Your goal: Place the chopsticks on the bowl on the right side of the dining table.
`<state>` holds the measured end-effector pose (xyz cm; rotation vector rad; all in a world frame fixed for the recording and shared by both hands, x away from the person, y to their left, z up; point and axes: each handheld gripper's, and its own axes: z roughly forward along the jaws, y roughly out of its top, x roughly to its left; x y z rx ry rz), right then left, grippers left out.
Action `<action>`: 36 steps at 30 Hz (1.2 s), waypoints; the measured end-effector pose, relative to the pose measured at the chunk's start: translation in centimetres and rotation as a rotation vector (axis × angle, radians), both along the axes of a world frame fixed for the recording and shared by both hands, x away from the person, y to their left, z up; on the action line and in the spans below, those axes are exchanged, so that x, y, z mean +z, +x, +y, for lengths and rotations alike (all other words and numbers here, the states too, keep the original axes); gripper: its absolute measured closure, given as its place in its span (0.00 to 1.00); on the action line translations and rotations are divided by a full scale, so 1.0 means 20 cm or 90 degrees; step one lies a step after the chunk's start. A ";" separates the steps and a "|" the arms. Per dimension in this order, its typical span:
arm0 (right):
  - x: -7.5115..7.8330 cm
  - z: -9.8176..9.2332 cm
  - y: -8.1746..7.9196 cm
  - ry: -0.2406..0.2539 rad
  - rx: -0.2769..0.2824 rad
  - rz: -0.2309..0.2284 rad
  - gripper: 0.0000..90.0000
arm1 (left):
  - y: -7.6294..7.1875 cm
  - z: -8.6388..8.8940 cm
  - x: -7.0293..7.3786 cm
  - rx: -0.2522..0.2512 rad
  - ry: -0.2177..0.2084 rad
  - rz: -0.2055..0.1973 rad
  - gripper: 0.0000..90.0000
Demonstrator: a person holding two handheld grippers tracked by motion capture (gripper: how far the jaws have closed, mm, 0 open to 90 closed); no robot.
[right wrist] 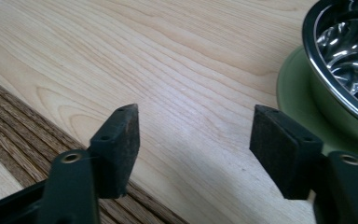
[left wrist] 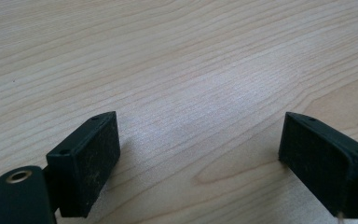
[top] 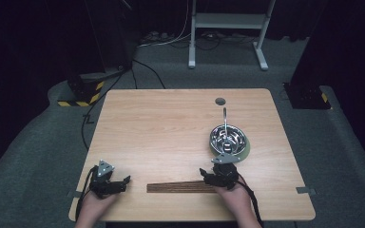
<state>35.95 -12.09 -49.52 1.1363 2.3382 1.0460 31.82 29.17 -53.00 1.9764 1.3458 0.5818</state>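
**Chopsticks flat by the table's near edge, both grippers empty**

Chopsticks are seen lying flat along the near edge of the table, between the two hands. At the near left corner the left gripper is held low over bare wood, jaws spread wide, nothing gripped. At the chopsticks' right end the right gripper is held just above the wood, jaws parted and empty. Beyond it a steel bowl is seen resting on a green plate, toward the right edge.
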 end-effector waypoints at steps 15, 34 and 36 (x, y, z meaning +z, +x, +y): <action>-0.04 0.10 -0.06 -0.001 0.087 0.023 0.63 | 0.00 0.00 0.00 -0.001 -0.004 0.001 0.14; -0.08 0.15 -0.07 -0.027 0.115 0.032 0.69 | 0.00 0.00 0.00 0.000 -0.004 0.001 0.14; -0.08 0.15 -0.07 -0.024 0.110 0.032 0.69 | 0.00 0.00 0.00 0.000 -0.004 0.001 0.14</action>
